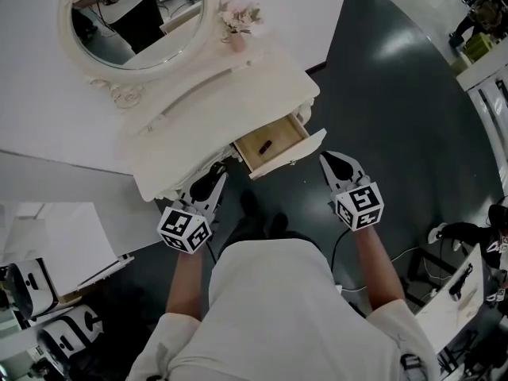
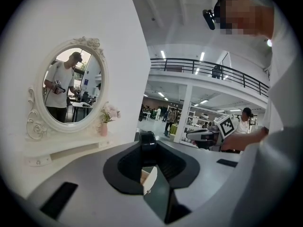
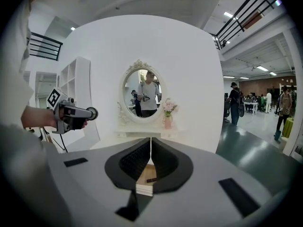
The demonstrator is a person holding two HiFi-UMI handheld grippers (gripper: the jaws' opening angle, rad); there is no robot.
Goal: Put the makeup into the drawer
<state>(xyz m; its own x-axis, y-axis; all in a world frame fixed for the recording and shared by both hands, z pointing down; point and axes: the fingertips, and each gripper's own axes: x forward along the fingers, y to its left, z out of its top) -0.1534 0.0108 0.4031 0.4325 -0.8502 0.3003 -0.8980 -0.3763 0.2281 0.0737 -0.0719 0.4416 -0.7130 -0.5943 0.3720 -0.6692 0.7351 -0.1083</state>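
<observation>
The person in a white shirt (image 1: 278, 308) stands at 6 o'clock in the head view, holding one tool in each hand. The left gripper (image 1: 214, 177) reaches toward 11 o'clock. Its jaws are clamped on a small black glossy block (image 2: 147, 140), pinched at the fingertips; what kind of makeup it is cannot be told. The right gripper (image 1: 329, 163) points toward 12 o'clock. Its jaws are pressed together to a thin line with nothing between them.

Just beyond and between the two tips is the open cream drawer with a bare wooden floor (image 1: 282, 137), pulled out toward 5 o'clock from the cream-white carved dressing table (image 1: 214, 101). A slim dark makeup stick (image 1: 265, 145) lies on the drawer floor near its middle, apart from both grippers. It also shows through the gap below the right gripper's closed tips.

Farther off, at 10 o'clock from the drawer, an oval mirror in a scrolled white frame (image 1: 135, 18) stands on the table. A small pink vase of pale flowers (image 1: 238, 24) sits at the mirror's 3 o'clock side.
</observation>
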